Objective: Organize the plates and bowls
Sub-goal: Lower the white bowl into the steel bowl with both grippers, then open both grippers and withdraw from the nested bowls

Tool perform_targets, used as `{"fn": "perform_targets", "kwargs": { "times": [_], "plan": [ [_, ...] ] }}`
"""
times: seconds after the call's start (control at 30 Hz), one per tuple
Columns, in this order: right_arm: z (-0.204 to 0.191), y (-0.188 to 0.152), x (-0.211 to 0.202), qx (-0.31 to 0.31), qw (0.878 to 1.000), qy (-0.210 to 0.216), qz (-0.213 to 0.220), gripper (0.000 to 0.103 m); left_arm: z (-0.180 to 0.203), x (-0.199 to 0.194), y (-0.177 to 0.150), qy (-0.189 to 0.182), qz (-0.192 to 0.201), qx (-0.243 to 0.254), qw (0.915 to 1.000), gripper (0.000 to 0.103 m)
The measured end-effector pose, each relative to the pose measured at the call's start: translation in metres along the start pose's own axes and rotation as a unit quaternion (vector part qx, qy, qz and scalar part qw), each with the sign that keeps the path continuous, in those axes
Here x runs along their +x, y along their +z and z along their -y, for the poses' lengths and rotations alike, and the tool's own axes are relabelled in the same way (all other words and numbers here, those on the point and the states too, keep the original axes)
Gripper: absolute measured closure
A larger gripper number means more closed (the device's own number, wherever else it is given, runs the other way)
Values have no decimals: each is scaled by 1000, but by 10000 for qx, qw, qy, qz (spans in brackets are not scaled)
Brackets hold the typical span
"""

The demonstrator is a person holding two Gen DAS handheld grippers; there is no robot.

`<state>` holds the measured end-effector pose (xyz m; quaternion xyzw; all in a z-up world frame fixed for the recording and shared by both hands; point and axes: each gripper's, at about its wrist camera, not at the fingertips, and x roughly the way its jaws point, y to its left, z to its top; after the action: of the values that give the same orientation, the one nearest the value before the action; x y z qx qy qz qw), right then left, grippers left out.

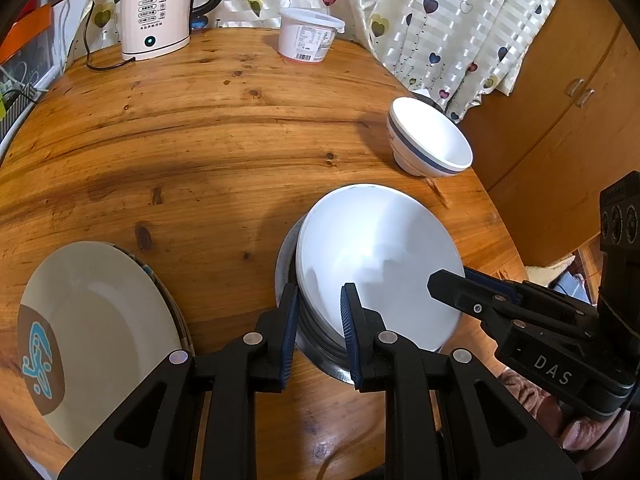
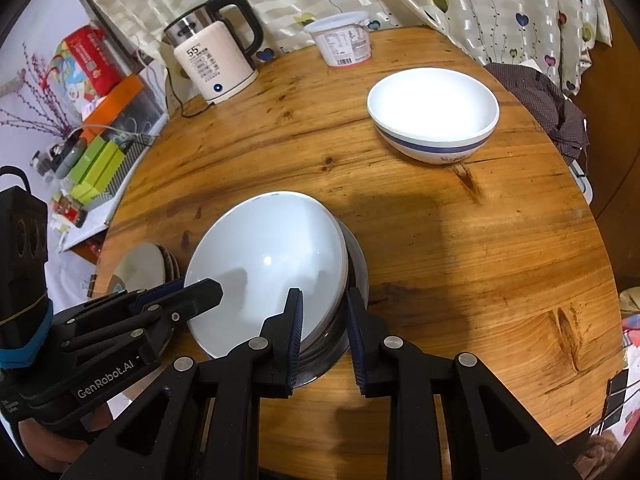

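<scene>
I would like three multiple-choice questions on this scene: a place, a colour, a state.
1. The white plastic tub stands: A) near the round wooden table's far edge B) inside a bowl C) on a plate.
2. The band around the white ceramic bowl is: A) red B) blue C) green.
3. The plain white dish in the steel bowl lies: A) flat B) tilted C) upside down.
Answers: A, it stands by the heart-print curtain; B, a dark blue stripe circles it; B, one side rides higher.
</scene>
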<state>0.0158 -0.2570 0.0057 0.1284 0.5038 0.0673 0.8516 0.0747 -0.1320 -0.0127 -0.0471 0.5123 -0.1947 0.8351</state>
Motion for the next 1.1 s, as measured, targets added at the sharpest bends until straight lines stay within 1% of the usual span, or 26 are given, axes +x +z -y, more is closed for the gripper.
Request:
{"fn": "perform_targets", "kwargs": {
  "times": [0.3,0.5,0.73,0.87,1.1],
  "plan": [
    [-2,2,-6,-73,9999,-49,109,80,0,-3,-1,-27,49,5,10000,80],
    [-1,5,-13,-76,9997,-53,220,79,-2,-10,1,30,186,-12,9998,80],
    [-1,11,-25,-122,9991,-39,408,76,-5,-24,7,61,431,-35,9990,80],
    [-3,11,-27,-151,9989,3,446,73,-5,-28,9,62,492,-30,9988,80],
    [-4,13,-27,-166,9988,31,470,72,-5,-30,10,85,529,-16,9986,80]
  ]
}}
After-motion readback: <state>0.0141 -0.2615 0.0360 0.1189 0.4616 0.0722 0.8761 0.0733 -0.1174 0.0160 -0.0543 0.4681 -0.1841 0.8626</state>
